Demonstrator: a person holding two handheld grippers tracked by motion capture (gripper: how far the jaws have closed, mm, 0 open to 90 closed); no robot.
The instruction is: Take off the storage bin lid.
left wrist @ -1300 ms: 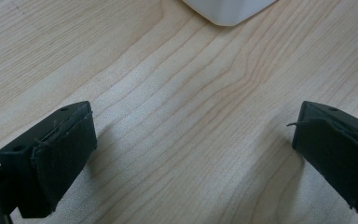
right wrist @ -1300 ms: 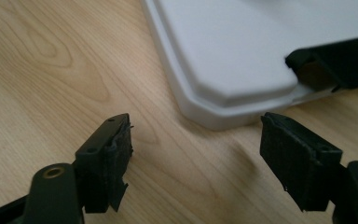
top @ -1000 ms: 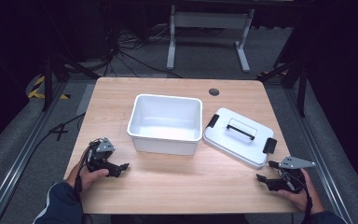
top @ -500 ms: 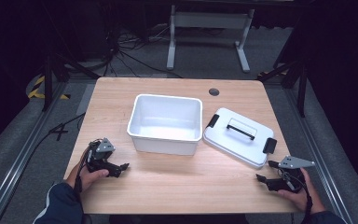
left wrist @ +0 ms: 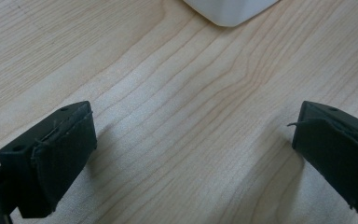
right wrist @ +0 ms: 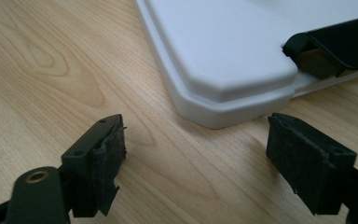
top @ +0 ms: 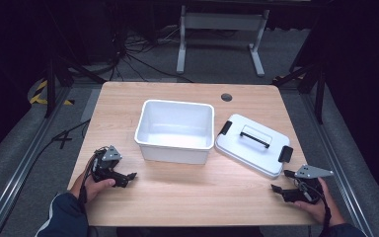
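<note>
An empty white tub (top: 175, 131) stands at the middle of the wooden table (top: 187, 197). Its white lid (top: 251, 144), with a black handle and black end clips, lies flat just to the tub's right. My left gripper (top: 131, 177) rests on the table at the near left, open, with bare wood between its jaws; a corner of the tub (left wrist: 230, 9) shows at the top of the left gripper view. My right gripper (top: 276, 189) rests at the near right, open. A near corner of the lid (right wrist: 233, 70) lies just beyond its jaws, with one black clip (right wrist: 335, 44) beside it.
A round cable hole (top: 226, 97) sits at the table's far edge. A metal stand (top: 222, 29) and loose cables (top: 128, 59) are on the floor beyond the table. Rails run along the floor on both sides.
</note>
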